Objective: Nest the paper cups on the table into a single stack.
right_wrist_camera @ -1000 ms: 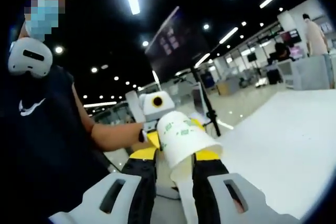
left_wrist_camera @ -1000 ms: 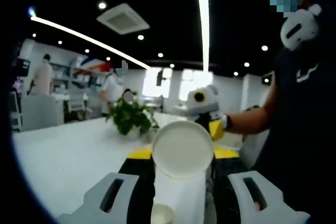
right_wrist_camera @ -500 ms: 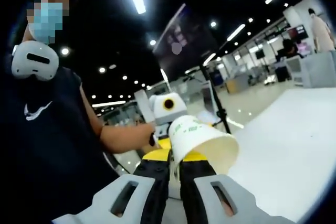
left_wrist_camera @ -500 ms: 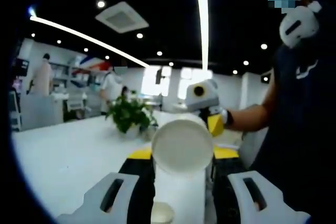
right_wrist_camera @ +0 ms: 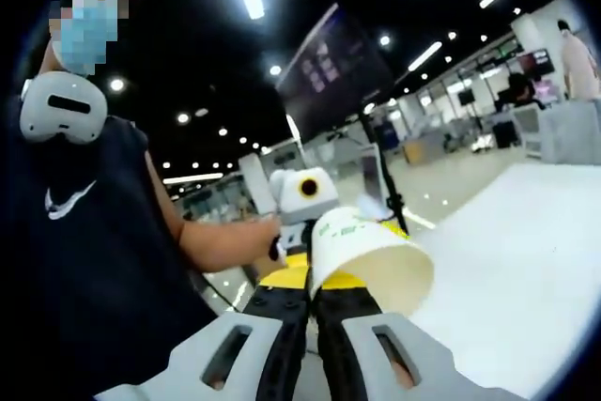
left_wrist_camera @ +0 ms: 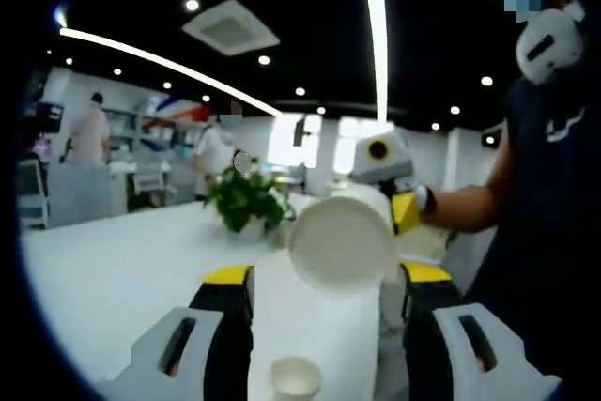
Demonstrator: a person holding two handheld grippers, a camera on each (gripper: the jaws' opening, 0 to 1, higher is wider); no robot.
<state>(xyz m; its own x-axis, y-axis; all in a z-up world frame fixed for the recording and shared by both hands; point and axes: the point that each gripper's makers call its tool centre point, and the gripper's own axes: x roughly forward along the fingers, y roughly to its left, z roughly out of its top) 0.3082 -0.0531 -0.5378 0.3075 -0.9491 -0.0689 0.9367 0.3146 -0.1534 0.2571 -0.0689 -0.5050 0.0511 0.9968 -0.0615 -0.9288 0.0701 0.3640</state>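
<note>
A white paper cup (left_wrist_camera: 340, 241) hangs in the air with its round base facing the left gripper view. My left gripper (left_wrist_camera: 329, 274) stands open, its jaws spread wider than the cup and apart from it. Behind the cup, my right gripper (left_wrist_camera: 392, 196) holds it. In the right gripper view the same cup (right_wrist_camera: 371, 255), with green print, lies tilted with its mouth to the right. My right gripper (right_wrist_camera: 313, 290) is shut on its wall. The left gripper (right_wrist_camera: 302, 196) sits just behind it. A small white round rim (left_wrist_camera: 296, 377) shows low between the left jaws; what it is I cannot tell.
A wide white table (left_wrist_camera: 113, 269) spreads below, with a potted plant (left_wrist_camera: 246, 199) at its far side. The person holding the grippers, in a dark shirt (left_wrist_camera: 545, 194), stands close. A dark screen on a stand (right_wrist_camera: 338, 72) rises behind the table (right_wrist_camera: 526, 269). Other people stand far back.
My left jaws have spread apart and no longer touch the cup. The right gripper has tipped the cup, turning its mouth to the right, and its jaws have drawn closer together.
</note>
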